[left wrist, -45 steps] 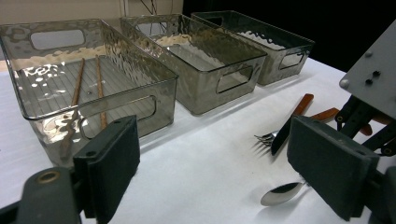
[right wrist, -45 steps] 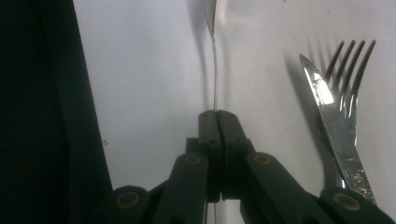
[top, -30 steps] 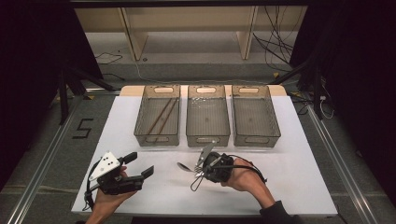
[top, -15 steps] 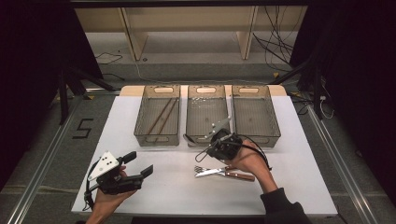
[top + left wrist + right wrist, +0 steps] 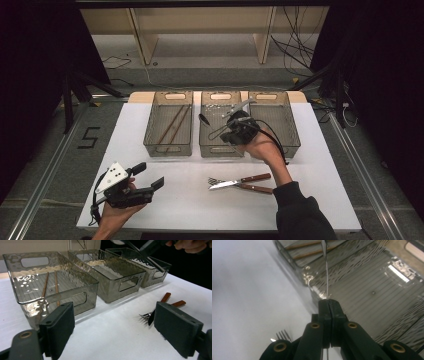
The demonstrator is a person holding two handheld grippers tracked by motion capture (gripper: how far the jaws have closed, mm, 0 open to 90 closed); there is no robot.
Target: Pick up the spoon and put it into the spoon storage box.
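We judge this a cutlery sort, partly done: a pair of chopsticks (image 5: 172, 127) lies in the left bin (image 5: 150, 131), while a fork (image 5: 216, 180) and knife (image 5: 235, 182) wait on the table (image 5: 190, 200). Our right gripper (image 5: 328, 305) — jaws pressed together — pinches a thin spoon (image 5: 204, 120) above the middle bin (image 5: 220, 148). Our left gripper (image 5: 150, 177) rests on the table, spread and empty. The spoon's bowl is hard to make out, and the right bin's (image 5: 290, 135) contents are unclear

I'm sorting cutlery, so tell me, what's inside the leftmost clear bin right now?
The leftmost bin holds two brown chopsticks lying lengthwise on its ribbed floor. Its walls are clear, so little is covered; glare on the near wall in the left gripper view blurs the sticks' near ends.
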